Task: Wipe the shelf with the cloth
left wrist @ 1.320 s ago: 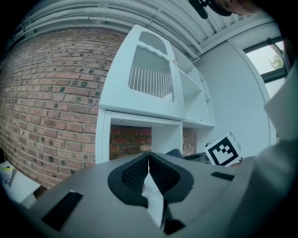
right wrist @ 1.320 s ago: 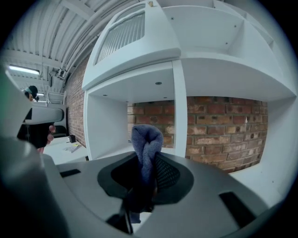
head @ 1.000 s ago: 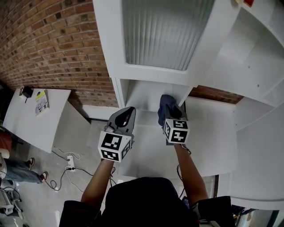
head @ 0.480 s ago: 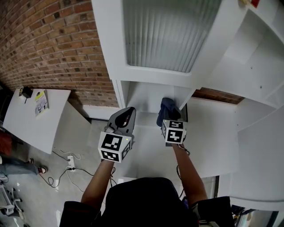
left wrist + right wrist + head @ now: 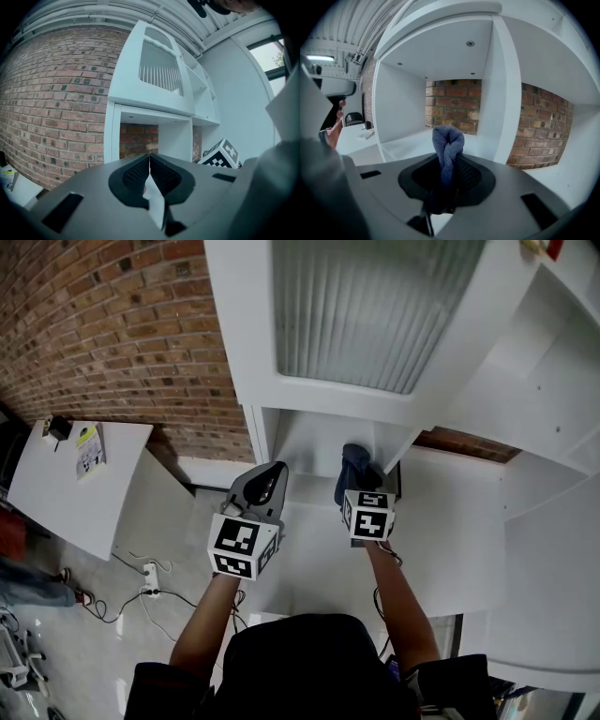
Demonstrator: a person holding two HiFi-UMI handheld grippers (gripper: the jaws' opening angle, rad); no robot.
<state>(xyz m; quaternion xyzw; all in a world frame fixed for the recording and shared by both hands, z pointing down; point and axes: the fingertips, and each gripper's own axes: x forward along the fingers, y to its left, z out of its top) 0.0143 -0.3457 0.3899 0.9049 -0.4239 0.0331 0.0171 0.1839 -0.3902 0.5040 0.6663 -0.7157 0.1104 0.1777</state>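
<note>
So the cloth (image 5: 448, 138) is clamped in the right hand-held gripper (image 5: 449, 161), bunched into a blue wad that pokes out past the jaws. It's held right at the open front of the shelf (image 5: 405, 143), just over the front edge of the shelf board. Whether the board is actually being touched can't be told from any view. The left hand-held gripper (image 5: 150, 161) is squeezed closed with nothing in it and is parked in front of the shelf, off to the left of the opening.

Stuff that could go wrong from here (guesses only):

- Only a small knob of cloth is exposed. If the hand-held gripper is tipped too flat against the shelf board, the white surface would likely get scraped by hard plastic instead of wiped.
- If it's pressed down hard and dragged, the cloth could be pulled out of the jaws by friction and left lying inside the shelf.
- The upright divider (image 5: 506, 93) sits close on the right of the shelf opening, so it could be knocked on a wide sideways stroke.
- With the cloth wadded up like that, the back corners of the shelf will probably be missed.
</note>
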